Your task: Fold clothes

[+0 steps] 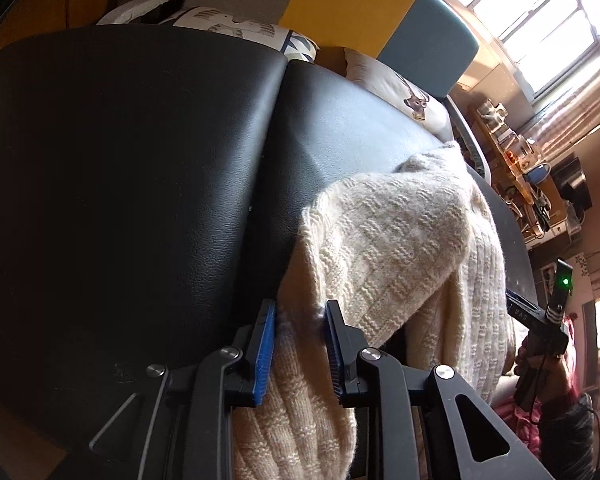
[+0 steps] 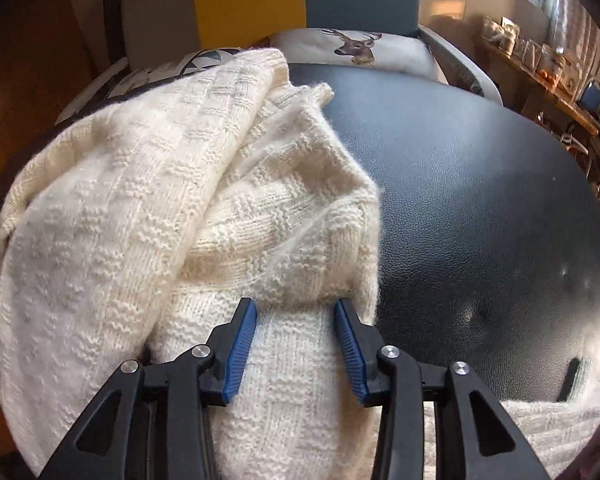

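Observation:
A cream knit sweater (image 1: 400, 232) lies bunched on a black leather surface (image 1: 140, 160), with part of it draped over the near edge. My left gripper (image 1: 300, 320) is shut on a thick fold of it at its left edge; cloth fills the gap between the blue pads (image 1: 265, 356). In the right wrist view the sweater (image 2: 140, 200) piles up to the left. There my right gripper (image 2: 296, 312) is shut on a bunched fold, with the knit pinched between its pads (image 2: 242, 352). A hand (image 1: 540, 352) holds the right gripper's handle at the far right of the left wrist view.
Bare black leather (image 2: 480, 200) stretches to the right of the sweater. A deer-print cushion (image 2: 352, 46) and a patterned cushion (image 1: 236, 28) sit behind it, on a seat with a yellow and teal backrest (image 1: 352, 0). A cluttered shelf (image 1: 512, 148) runs under a window (image 1: 540, 12).

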Demonstrator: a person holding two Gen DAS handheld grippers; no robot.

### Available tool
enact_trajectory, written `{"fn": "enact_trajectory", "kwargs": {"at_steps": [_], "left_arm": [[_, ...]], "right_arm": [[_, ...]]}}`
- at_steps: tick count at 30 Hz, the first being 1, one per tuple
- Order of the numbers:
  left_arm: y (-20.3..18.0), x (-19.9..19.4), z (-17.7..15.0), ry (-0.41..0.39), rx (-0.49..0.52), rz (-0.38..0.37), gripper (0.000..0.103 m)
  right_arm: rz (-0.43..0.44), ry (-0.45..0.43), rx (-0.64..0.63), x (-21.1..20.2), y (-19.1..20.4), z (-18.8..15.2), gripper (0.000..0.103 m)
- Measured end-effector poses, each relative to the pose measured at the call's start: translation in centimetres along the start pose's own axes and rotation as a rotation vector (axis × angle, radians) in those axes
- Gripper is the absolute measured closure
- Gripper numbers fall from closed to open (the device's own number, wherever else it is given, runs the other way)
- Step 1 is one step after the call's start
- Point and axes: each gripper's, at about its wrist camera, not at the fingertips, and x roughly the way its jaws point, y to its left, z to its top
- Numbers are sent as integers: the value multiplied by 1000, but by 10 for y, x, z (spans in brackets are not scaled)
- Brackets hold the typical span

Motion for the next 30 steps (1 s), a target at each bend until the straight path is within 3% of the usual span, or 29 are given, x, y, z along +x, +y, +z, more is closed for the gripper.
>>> {"fn": "enact_trajectory", "kwargs": {"at_steps": [2, 4, 8, 11, 12, 14, 16, 18, 20, 24, 28, 30], "left_arm": [[-4, -1, 0, -10, 19, 12, 80], [-5, -7, 1, -36, 35, 24, 80], [7, -23, 7, -103, 33, 58, 80], [18, -30, 14, -116, 15, 71, 81], [20, -30, 16, -103, 5, 56, 80], [23, -27, 21, -57, -7, 6, 73], [17, -21, 27, -33, 20, 4, 59], [7, -12, 33, -12, 61, 21, 53], [-4, 1, 39, 9, 105, 56, 49], [-21, 26, 45, 42, 164, 90, 46], [-36, 44, 44, 68, 247, 159, 46], [-41, 52, 41, 77, 292, 198, 46]], "right_arm": [[-77, -11, -45, -1, 2, 2, 90], [-118, -12, -85, -2, -2, 1, 91], [-294, 15, -121, -2, -27, 1, 96], [-350, 70, -70, -1, -59, -3, 96], [-314, 84, -9, -3, -72, -4, 96], [-118, 33, 130, -17, -87, -3, 92], [92, -38, 209, -36, -92, -3, 73], [275, -55, 223, -47, -87, 4, 73], [365, -60, 202, -54, -76, 13, 72], [366, -51, 171, -50, -56, 26, 67], [261, 46, 106, -15, -38, 44, 66], [228, 94, 39, 2, -29, 50, 60]]}}
